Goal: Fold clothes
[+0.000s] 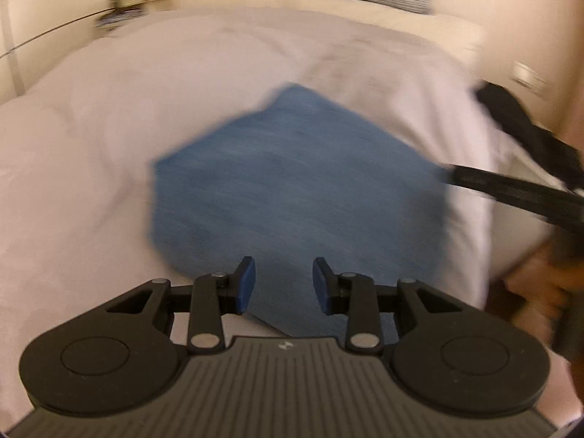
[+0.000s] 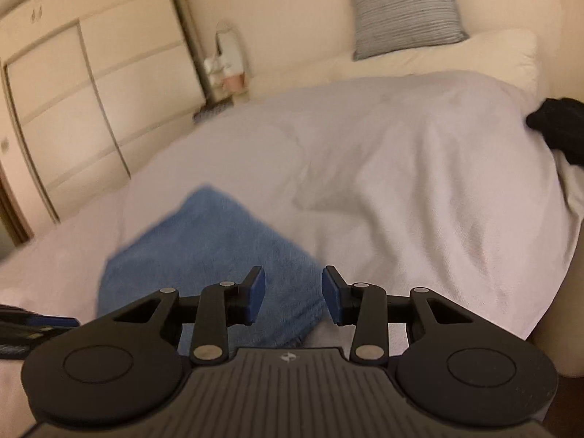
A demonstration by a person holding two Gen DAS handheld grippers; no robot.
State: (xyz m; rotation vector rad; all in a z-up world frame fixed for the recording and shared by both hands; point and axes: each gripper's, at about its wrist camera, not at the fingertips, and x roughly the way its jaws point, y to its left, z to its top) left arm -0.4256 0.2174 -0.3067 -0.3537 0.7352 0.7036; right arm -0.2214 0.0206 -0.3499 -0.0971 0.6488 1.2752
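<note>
Blue cloth (image 1: 292, 189) lay compact on bed cover (image 1: 91, 146), seemingly folded; left gripper (image 1: 284, 281) and right gripper (image 2: 294, 290) gaped above it, empty.

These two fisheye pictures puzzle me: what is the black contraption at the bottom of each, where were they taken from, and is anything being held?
Each picture comes from a camera mounted on a hand-held gripper, looking forward along its two jaws. A person carries one gripper in each hand; there is no robot arm. The left wrist view shows the left gripper, jaws apart and empty, above a folded blue cloth lying on a pale bedspread. The right wrist view shows the right gripper, also open and empty, over the same cloth's edge. A grey pillow sits at the head of the bed, and a dark garment lies at the right edge. Nothing is held.
</note>
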